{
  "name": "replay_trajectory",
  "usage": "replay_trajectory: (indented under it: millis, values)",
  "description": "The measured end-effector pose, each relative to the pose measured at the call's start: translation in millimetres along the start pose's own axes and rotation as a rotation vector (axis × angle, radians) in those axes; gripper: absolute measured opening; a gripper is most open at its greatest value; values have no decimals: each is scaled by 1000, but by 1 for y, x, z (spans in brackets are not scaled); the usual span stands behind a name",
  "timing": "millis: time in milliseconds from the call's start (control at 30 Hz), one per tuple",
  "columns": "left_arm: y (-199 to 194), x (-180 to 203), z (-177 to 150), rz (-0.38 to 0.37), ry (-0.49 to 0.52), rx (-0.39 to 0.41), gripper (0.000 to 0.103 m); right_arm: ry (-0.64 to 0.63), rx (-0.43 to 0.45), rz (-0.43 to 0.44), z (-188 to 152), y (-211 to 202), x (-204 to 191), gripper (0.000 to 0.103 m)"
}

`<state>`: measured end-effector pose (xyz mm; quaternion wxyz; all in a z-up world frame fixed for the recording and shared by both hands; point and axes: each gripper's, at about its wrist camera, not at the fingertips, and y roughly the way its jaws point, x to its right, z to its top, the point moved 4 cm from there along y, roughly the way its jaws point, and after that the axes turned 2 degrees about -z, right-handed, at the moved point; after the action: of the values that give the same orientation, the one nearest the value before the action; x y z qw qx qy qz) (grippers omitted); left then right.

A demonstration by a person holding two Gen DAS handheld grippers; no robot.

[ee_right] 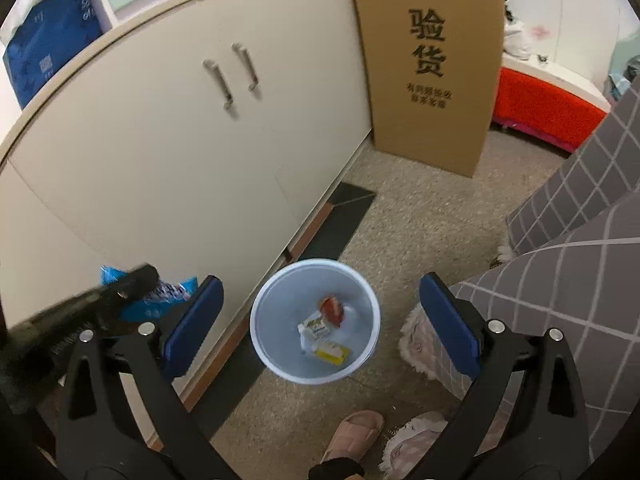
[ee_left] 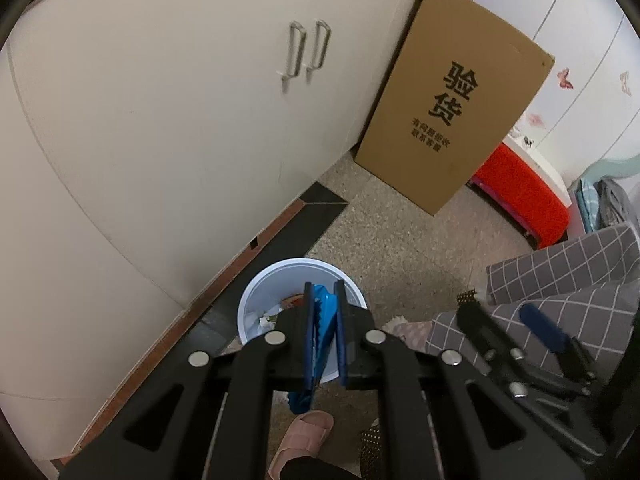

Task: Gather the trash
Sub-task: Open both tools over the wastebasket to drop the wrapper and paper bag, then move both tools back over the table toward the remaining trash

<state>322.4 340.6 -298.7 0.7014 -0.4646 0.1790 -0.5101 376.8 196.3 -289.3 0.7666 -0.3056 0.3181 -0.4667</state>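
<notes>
**Wrapper over the bin, right tongs wide**

My left tongs (ee_left: 323,320) are clamped on a blue wrapper (ee_left: 325,312). The blue pads stand almost together, and the crinkled plastic is pinched between them; its lower end hangs out below the pads toward 6 o'clock. In my left wrist view the wrapper sits in front of the white bin (ee_left: 256,300), whose rim curves around the fingertips from 9 o'clock over 12 to 3 o'clock. Whether the wrapper is truly above the bin's mouth or just before it, I cannot tell from this view.

My right tongs (ee_right: 322,312) stand spread wide with nothing between the pads. The bin lies on the floor (ee_right: 420,220) right between my two blue pads in the right wrist view. Inside it I see a red scrap (ee_right: 332,309), a white packet (ee_right: 316,327) and a yellow packet (ee_right: 332,353), all near the bottom. At 9 o'clock of the bin, in that same view, my left tongs show as a dark blur with the wrapper poking out by the cabinet (ee_right: 180,140).

A cardboard box (ee_right: 432,72) stands at 12 o'clock beyond the bin. Pink slippers (ee_right: 352,432) are at 6 o'clock, and checked grey trousers (ee_right: 560,280) are at 3 o'clock.
</notes>
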Motion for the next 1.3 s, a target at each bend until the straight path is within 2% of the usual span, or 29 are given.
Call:
replay_trajectory:
  millis: [167,233,267,300,333,400,567,633,700,733,800,933,1067,1167,1300]
  values:
    - [4,11,11,19,34,14,9,41,57,-5,12,-16,4,96]
    - [2,14,20,25,37,42,15,64,86,-3,17,-25,7,96]
    - [1,15,23,23,34,52,23,73,94,-1,19,-28,8,96]
    - [0,16,25,17,32,57,56,82,103,-3,21,-31,10,96]
    - [-1,16,27,20,31,67,78,93,108,2,23,-33,11,96]
    - [-9,16,27,31,30,100,79,114,99,4,24,-36,15,97]
    - [-18,14,22,51,23,85,79,118,65,26,20,-37,14,97]
    - [-26,10,20,78,21,88,79,119,55,40,19,-41,11,97]
    - [-37,6,15,154,28,78,79,108,56,49,20,-51,6,97]
    - [-42,5,13,163,28,76,79,100,56,57,20,-55,4,97]
    - [-62,3,9,137,15,88,79,84,67,78,22,-71,-1,97]
    - [-106,4,4,129,-11,147,80,78,83,128,26,-104,-10,97]
    - [-148,17,-2,114,-19,213,82,68,145,129,27,-149,-10,97]
    - [-178,41,-10,99,25,260,84,74,183,118,24,-184,2,97]
    - [-201,79,-26,90,96,284,85,93,219,86,10,-230,35,97]
